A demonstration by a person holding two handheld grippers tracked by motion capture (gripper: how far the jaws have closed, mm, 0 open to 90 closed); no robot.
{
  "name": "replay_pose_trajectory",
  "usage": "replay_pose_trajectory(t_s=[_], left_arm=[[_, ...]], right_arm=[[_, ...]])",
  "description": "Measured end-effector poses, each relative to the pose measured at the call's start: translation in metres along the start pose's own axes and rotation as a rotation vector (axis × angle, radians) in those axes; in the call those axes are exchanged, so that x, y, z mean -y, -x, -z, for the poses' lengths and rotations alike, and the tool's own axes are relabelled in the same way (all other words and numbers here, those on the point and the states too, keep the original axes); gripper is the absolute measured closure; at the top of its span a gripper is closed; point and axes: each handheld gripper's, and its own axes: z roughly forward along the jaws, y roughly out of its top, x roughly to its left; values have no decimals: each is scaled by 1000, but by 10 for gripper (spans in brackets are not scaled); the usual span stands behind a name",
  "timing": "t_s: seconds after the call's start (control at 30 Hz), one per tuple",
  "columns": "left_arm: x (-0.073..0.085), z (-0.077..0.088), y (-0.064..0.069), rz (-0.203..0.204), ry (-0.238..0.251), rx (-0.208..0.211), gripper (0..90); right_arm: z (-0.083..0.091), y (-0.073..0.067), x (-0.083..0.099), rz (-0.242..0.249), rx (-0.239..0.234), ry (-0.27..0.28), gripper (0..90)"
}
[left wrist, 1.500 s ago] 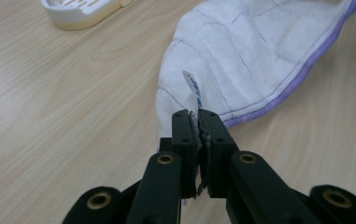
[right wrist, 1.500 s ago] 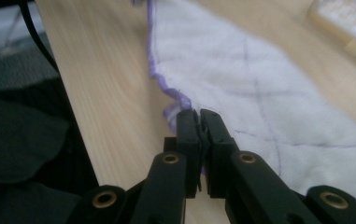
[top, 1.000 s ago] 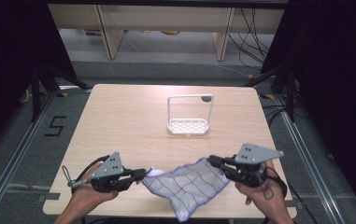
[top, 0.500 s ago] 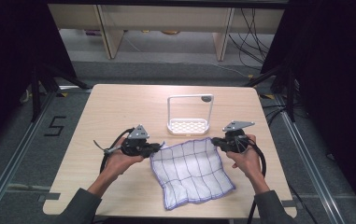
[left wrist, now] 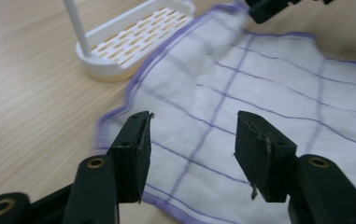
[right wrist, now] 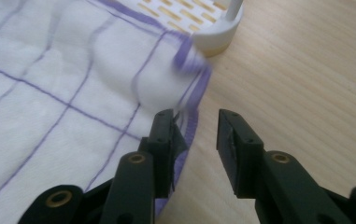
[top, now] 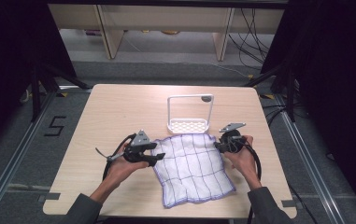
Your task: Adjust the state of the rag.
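From the high view we see the white cloth [top: 193,168] with purple grid lines lying spread flat on the wooden desk [top: 96,121], its far edge just in front of the white rack [top: 188,116]. Our left hand-held gripper [top: 154,157] sits at the cloth's left edge and our right hand-held gripper [top: 218,145] at its upper right corner.

The left gripper view adds what the high view cannot: the left hand-held gripper [left wrist: 192,140] has just been opening, its jaws now stand released and well apart, with the cloth [left wrist: 259,79] lying beneath and between them but not pinched. It also shows the rack's slotted base [left wrist: 138,32] touching the cloth's hem, and the tip of the other gripper at the far corner.

The right gripper view shows the right hand-held gripper [right wrist: 195,140] likewise just opened and released, holding nothing. The cloth's purple hem [right wrist: 192,93] lies by its left jaw, bare desk [right wrist: 306,70] under the right jaw.
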Motion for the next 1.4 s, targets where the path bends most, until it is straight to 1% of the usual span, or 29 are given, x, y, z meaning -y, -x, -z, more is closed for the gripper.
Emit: replay_pose_trajectory(t_s=[0.07, 0.1, 0.13, 0.17, 0.2, 0.23, 0.27, 0.3, 0.33, 0.4, 0.47, 0.5, 0.53, 0.6, 0.63, 0.7, 0.73, 0.77, 0.8, 0.83, 0.9, 1.0, 1.03, 1.1, 1.2, 1.23, 1.3, 1.33, 1.4], left_arm=[[2, 5, 6, -12, -5, 10, 447], [5, 10, 16, -21, 2, 30, 439], [13, 19, 30, -51, -8, 39, 429], [17, 23, 36, -60, -21, 42, 412], [20, 26, 40, -59, -21, 44, 411], [24, 27, 46, -35, -8, 53, 414], [24, 27, 46, -35, -8, 53, 416], [28, 28, 52, -28, -15, 75, 415], [34, 26, 64, -31, -29, 108, 412], [40, 19, 78, -55, -59, 135, 401], [44, 12, 87, -60, -83, 131, 394], [46, 9, 90, -83, -97, 129, 394], [47, 8, 91, -106, -114, 130, 395], [47, 7, 93, -99, -108, 139, 396], [47, 8, 94, -130, -132, 130, 401], [48, 4, 94, -129, -135, 112, 426], [48, 4, 94, -129, -135, 112, 439], [48, -3, 96, -154, -160, 125, 466], [49, -7, 97, -168, -168, 122, 490], [49, -9, 97, -176, -180, 121, 521], [52, -12, 97, -195, -204, 128, 625], [55, -10, 97, -189, -203, 125, 767], [54, -8, 96, -214, -213, 118, 810], [56, -4, 93, -256, -216, 94, 848], [59, 3, 88, -228, -204, 103, 859], [59, 3, 88, -228, -204, 103, 859], [61, 14, 84, -226, -194, 98, 858], [61, 14, 84, -226, -194, 98, 858], [65, 25, 81, -223, -196, 86, 854]], right_arm=[[9, -1, 2, -1, -6, 17, 628], [28, -4, 7, -19, -24, 24, 599], [37, -6, 10, -15, -37, 28, 592], [44, -8, 14, -5, -34, 44, 585], [53, -12, 18, -27, -49, 39, 585], [60, -15, 22, -11, -66, 44, 584], [60, -15, 22, -11, -66, 44, 584], [71, -24, 31, 3, -87, 39, 584], [73, -30, 37, 12, -89, 50, 587], [78, -37, 46, 30, -90, 41, 617], [79, -43, 58, 43, -89, 6, 627], [77, -47, 65, 21, -96, 12, 629], [78, -52, 72, -10, -109, -23, 631], [78, -53, 77, -1, -106, -39, 633], [77, -54, 86, 5, -114, -66, 635], [77, -57, 91, -14, -129, -77, 646], [75, -57, 93, 4, -124, -63, 657], [75, -56, 94, 32, -129, -66, 663], [74, -57, 94, 14, -135, -71, 667], [70, -57, 95, 33, -130, -59, 677], [69, -59, 97, 32, -141, -100, 733], [68, -58, 98, 62, -147, -105, 791], [68, -56, 100, 78, -155, -91, 851], [67, -54, 102, 76, -159, -71, 892], [71, -60, 104, 94, -176, -93, 900], [72, -61, 104, 123, -182, -96, 900], [74, -71, 106, 152, -198, -91, 900], [78, -79, 106, 162, -214, -119, 900], [79, -89, 106, 205, -237, -96, 900]])
